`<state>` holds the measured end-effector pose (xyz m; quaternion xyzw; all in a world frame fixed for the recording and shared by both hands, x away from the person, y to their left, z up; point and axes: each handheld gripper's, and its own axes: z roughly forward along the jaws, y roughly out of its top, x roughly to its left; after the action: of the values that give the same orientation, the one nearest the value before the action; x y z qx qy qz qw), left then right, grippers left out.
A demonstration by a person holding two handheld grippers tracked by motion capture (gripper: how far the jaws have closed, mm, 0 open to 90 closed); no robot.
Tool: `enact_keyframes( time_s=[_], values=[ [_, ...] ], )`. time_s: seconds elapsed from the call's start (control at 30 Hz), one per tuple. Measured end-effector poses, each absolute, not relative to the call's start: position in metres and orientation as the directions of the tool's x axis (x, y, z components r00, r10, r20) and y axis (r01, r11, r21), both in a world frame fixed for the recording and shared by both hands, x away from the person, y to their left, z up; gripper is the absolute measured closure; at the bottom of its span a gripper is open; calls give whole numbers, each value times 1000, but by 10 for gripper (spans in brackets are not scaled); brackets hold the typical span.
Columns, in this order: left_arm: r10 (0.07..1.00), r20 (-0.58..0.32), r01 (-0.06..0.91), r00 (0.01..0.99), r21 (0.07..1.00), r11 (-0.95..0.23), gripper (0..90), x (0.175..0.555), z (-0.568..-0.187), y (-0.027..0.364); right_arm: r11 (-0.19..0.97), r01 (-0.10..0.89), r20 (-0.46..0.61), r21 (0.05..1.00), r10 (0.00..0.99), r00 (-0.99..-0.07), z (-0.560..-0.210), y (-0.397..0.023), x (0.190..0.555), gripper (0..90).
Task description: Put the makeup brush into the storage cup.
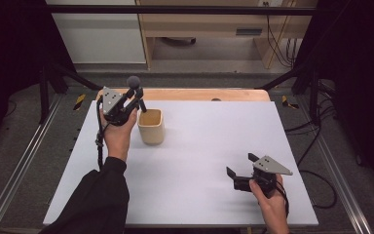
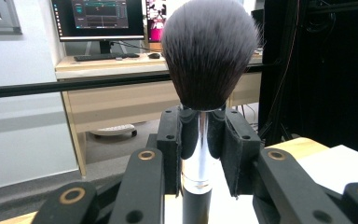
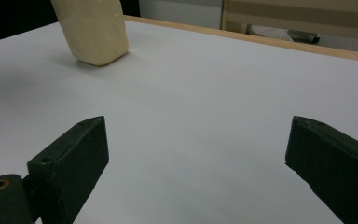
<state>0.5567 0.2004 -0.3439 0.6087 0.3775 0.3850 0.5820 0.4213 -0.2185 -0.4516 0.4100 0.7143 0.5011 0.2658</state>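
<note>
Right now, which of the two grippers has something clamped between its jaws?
The left gripper, beside the cream cup: it grips a makeup brush by its handle. The right gripper is open above the table.

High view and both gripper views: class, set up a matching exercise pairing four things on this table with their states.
1 brush
2 cup
3 left gripper
4 right gripper

a stands on the table, nothing in it that shows
b jaws wide apart, holding nothing
c held upright, bristles up
d shut on the silver handle

Pairs: 1c, 2a, 3d, 4b
</note>
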Motion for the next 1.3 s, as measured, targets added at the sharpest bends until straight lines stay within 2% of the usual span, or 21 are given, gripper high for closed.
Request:
enact_keyframes(
  time_s=[0.57,1.3],
  values=[
    [906,32,9,423,999,-40,710,558,-348,196,154,317,36,936,853,-521,-451,-221,421,61],
    [897,10,63,441,997,-42,710,548,-361,189,163,321,32,933,851,-524,-453,-219,422,61]
  ],
)
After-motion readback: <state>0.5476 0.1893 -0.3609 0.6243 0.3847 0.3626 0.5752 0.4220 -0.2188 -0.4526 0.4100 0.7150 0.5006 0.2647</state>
